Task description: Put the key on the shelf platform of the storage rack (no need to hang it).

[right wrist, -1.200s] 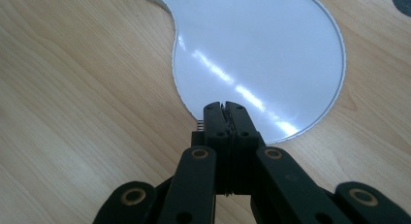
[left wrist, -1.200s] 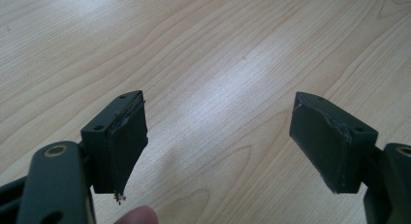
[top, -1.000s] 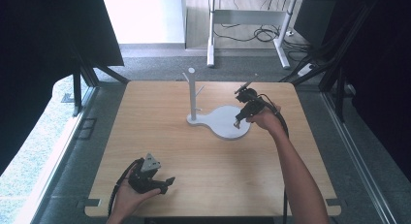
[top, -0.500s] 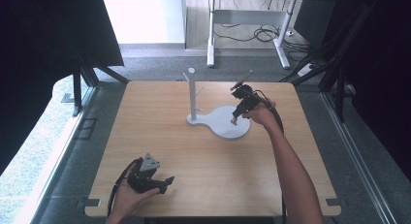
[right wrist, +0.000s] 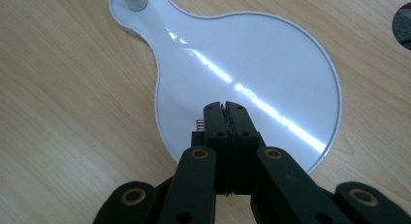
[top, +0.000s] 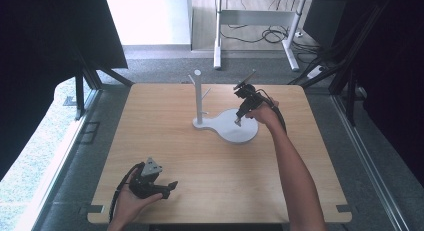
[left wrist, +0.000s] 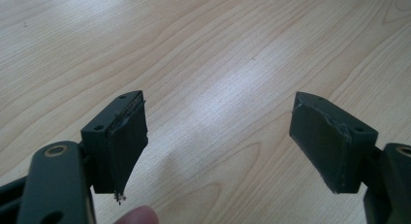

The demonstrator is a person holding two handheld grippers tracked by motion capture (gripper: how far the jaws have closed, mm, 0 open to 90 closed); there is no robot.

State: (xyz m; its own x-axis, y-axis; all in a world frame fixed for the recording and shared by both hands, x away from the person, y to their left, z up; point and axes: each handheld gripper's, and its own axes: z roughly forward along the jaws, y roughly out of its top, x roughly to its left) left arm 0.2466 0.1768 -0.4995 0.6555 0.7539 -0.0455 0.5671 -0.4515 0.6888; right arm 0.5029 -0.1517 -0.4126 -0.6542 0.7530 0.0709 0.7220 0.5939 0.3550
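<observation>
Left gripper (top: pixel 165 186) lies low at the near left of the table (top: pixel 210 191), resting in the person's left hand (top: pixel 131 200), and its jaws stand wide apart with nothing between them; in the left gripper view the two dark pads (left wrist: pixel 127 141) frame bare wood grain and a fingertip shows at the bottom edge. It looks parked, with no part in the work at this point.

Moving right, a white stand (top: pixel 198 98) rises upright near the middle of the table, a slim post with short pegs on its sides, none of which appears to carry anything. The post grows out of a flat white base (top: pixel 235 136) that widens into a round disc toward the right. The disc's surface is bare and glossy, with a bright streak of reflected light across it in the right gripper view (right wrist: pixel 252 54).

Farther right, the right gripper (top: pixel 238 122) points down over the disc, its tips just above or possibly touching the surface; which of the two I cannot tell. Its jaws are pressed fully together, and I can make out no object pinched between them, though a tiny spring-like bit shows beside the left jaw.

Judging by this, the work with the stand is either barely begun or already over: nothing hangs on the pegs, nothing lies on the base, and no loose object sits on the table to be picked up.
</observation>
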